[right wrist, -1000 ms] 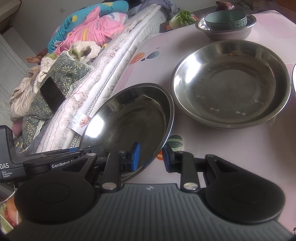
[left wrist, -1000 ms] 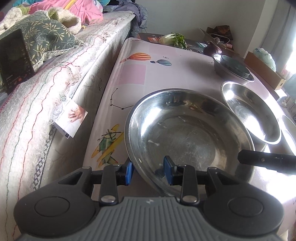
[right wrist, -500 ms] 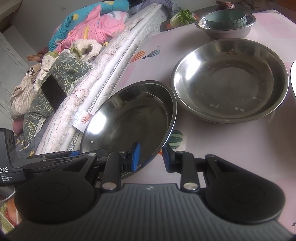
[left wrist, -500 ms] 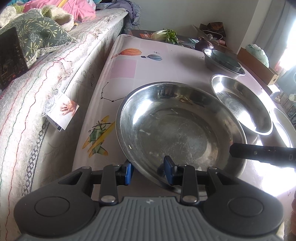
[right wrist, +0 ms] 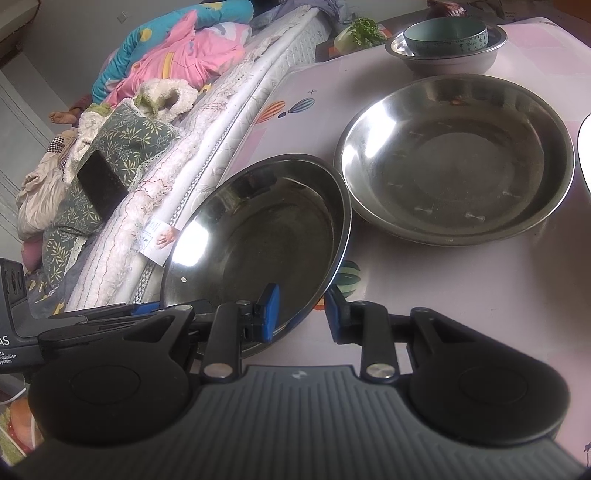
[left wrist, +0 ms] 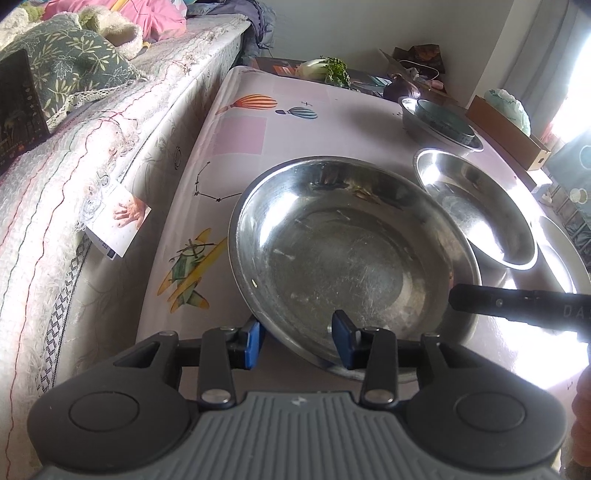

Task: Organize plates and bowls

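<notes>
Left gripper (left wrist: pixel 297 343) jaws have just been opening, releasing the wide shallow stainless-steel plate (left wrist: pixel 351 254); right gripper (right wrist: pixel 300 310) clamps its slippery, rigid rim.

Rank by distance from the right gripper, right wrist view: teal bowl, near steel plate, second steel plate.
Starting from the right gripper:
1. Near steel plate: its rim sits between the gripper's fingers, tilted up on the left.
2. Second steel plate: flat on the table, ahead to the right.
3. Teal bowl: far end, nested in a steel bowl.
</notes>
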Available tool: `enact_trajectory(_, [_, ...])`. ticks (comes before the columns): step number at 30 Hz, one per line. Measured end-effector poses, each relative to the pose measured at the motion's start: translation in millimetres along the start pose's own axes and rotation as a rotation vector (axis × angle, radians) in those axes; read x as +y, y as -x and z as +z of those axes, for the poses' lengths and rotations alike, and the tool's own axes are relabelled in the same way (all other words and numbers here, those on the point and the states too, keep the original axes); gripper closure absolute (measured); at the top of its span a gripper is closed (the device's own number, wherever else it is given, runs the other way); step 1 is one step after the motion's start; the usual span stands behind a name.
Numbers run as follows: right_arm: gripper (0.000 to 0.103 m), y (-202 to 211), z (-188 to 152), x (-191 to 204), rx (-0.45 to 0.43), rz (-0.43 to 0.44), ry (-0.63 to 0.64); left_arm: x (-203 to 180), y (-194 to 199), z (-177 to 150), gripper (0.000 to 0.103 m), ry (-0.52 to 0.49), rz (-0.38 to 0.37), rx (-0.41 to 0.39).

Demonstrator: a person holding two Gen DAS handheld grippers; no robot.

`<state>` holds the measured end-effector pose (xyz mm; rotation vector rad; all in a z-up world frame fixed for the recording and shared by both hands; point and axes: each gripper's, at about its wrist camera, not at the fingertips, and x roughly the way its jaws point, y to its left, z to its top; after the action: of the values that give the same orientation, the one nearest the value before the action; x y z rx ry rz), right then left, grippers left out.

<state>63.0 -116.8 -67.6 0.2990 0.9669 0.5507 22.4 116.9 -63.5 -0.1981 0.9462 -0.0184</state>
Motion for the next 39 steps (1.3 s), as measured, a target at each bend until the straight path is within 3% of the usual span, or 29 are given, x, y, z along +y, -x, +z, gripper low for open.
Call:
enact_trajectory(10, [0.076, -3, 8, -11, -0.02, -0.005, -0.041, 15, -4, 13, 0.057, 0.039, 0.035, -0.022])
enact_trajectory(25, [0.076, -17, 18, -14, -0.024, 0.017, -0.074, 22, -27, 42, 0.057, 0.08, 0.005, -0.032])
enact_trajectory(39, [0.075, -19, 17, -13, -0.016, 0.014, -0.074, 24, -28, 44, 0.057, 0.094, -0.008, -0.02])
